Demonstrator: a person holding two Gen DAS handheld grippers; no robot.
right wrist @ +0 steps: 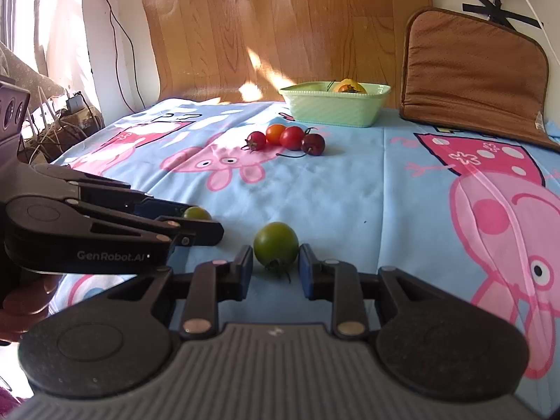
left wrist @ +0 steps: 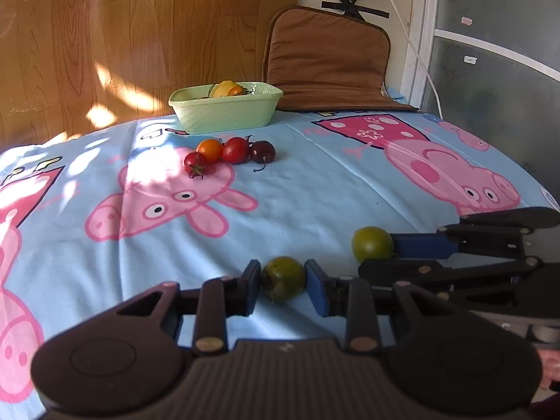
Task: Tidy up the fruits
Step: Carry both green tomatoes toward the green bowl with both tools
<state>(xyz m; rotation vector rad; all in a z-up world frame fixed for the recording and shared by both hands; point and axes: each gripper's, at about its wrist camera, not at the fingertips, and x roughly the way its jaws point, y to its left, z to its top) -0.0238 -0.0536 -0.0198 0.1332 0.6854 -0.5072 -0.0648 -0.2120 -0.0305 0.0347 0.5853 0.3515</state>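
Pig-print blue sheet (left wrist: 297, 192) covers the tabletop before a wood-panel wall (left wrist: 140, 35). Left tongs (left wrist: 282, 280) and right tongs (right wrist: 275, 262) each part-open, bracketing a green tomato (left wrist: 283, 278) (right wrist: 275, 243) without gripping.

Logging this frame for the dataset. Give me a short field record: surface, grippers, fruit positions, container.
surface: cartoon-print blue cloth
left gripper: fingers astride a green tomato on the cloth, contact unclear
right gripper: fingers astride a second green tomato, small gaps both sides
loose fruit: row of four, red tomato, orange tomato, red tomato, dark cherry
container: pale green tub behind the row, yellow and orange fruit inside
behind: brown cushion leaning on wall
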